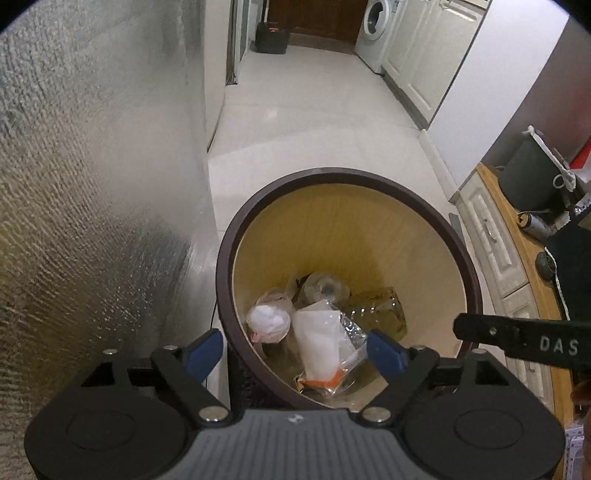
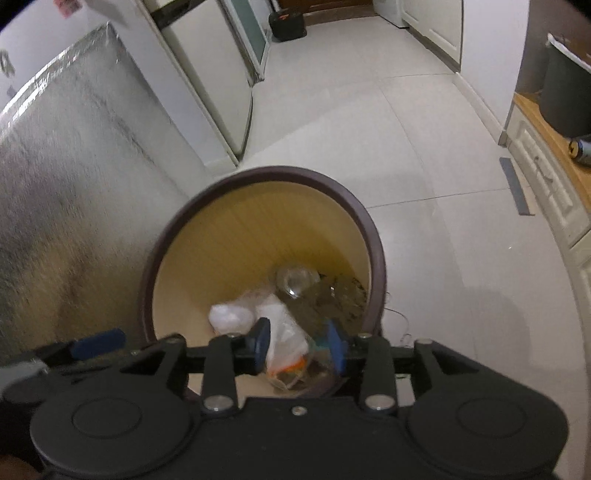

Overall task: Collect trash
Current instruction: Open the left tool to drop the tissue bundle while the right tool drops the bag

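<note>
A round bin with a dark brown rim [image 1: 332,173] [image 2: 266,171] and a yellow inside stands on the white floor below both grippers. In it lie a crumpled white tissue ball [image 1: 267,321] [image 2: 231,315], a clear plastic bag with white paper and an orange strip [image 1: 321,343] [image 2: 284,332], a clear cup [image 1: 321,286] [image 2: 295,280] and a crushed clear bottle [image 1: 376,306]. My left gripper [image 1: 295,354] hangs over the near rim, jaws wide open and empty. My right gripper [image 2: 298,345] is partly open over the bag; its pads do not press on it.
A silver foil panel [image 1: 92,184] [image 2: 74,184] stands close on the left of the bin. At the right is a wooden counter [image 1: 517,236] with a black container [image 1: 528,173] and a can [image 1: 532,221]. A washing machine [image 1: 376,26] and a black box [image 1: 271,37] stand far down the floor.
</note>
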Demonstrator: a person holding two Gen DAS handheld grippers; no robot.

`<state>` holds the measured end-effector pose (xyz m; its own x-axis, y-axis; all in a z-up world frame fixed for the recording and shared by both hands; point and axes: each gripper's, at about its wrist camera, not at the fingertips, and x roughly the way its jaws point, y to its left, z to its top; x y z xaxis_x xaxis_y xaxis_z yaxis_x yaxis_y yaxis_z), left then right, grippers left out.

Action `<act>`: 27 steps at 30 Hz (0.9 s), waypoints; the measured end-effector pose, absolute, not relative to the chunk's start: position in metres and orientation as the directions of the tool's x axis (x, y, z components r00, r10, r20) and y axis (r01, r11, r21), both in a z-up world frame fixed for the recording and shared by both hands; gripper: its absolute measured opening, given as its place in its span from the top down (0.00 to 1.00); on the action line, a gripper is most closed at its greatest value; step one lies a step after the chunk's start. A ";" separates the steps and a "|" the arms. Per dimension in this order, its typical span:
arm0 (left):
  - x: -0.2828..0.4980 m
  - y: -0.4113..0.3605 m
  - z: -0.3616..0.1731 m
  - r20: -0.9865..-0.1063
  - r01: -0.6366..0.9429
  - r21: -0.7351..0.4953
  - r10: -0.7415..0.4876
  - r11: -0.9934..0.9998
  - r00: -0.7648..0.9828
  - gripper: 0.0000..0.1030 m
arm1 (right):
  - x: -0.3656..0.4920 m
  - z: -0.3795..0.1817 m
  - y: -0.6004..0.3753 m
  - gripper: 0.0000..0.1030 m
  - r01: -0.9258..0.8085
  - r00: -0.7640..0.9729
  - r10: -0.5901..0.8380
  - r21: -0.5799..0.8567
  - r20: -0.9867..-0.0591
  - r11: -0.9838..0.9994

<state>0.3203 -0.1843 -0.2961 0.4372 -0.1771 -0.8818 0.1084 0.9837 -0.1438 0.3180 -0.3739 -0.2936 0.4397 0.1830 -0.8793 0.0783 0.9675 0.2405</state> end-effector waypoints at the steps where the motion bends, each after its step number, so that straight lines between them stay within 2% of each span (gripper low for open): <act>1: 0.319 -0.183 -0.295 -0.883 0.103 -0.145 -0.175 0.984 0.435 0.13 | 0.317 -0.293 -0.375 0.62 0.072 0.437 0.179 0.233 -0.881 0.970; 6: 0.316 -0.181 -0.288 -0.887 0.092 -0.149 -0.174 0.985 0.428 0.05 | 0.310 -0.285 -0.377 0.52 0.035 0.438 0.168 0.203 -0.883 0.978; 9: 0.311 -0.181 -0.282 -0.888 0.087 -0.150 -0.173 0.985 0.426 0.00 | 0.305 -0.278 -0.380 0.42 0.019 0.460 0.155 0.184 -0.874 0.983; 10: 0.309 -0.181 -0.280 -0.888 0.089 -0.145 -0.169 0.985 0.428 0.00 | 0.303 -0.275 -0.382 0.37 0.018 0.470 0.150 0.179 -0.870 0.984; 14: 0.301 -0.183 -0.273 -0.887 0.104 -0.157 -0.186 0.982 0.422 0.00 | 0.294 -0.266 -0.387 0.25 0.015 0.490 0.141 0.170 -0.860 0.985; 21: 0.279 -0.182 -0.255 -0.870 0.122 -0.142 -0.183 0.982 0.458 0.00 | 0.273 -0.250 -0.397 0.15 0.042 0.527 0.109 0.153 -0.843 0.987; 25: 0.268 -0.183 -0.242 -0.857 0.135 -0.124 -0.175 0.983 0.485 0.00 | 0.259 -0.242 -0.401 0.04 0.054 0.542 0.093 0.145 -0.835 0.988; 27: 0.262 -0.182 -0.235 -0.851 0.138 -0.119 -0.173 0.983 0.496 0.00 | 0.251 -0.237 -0.401 0.02 0.051 0.551 0.092 0.144 -0.829 0.988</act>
<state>0.2621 -0.1822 -0.2346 0.4963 -0.1732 -0.8507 0.1384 0.9832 -0.1194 0.2514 -0.4014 -0.2374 0.5513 0.0924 -0.8292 0.0506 0.9883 0.1437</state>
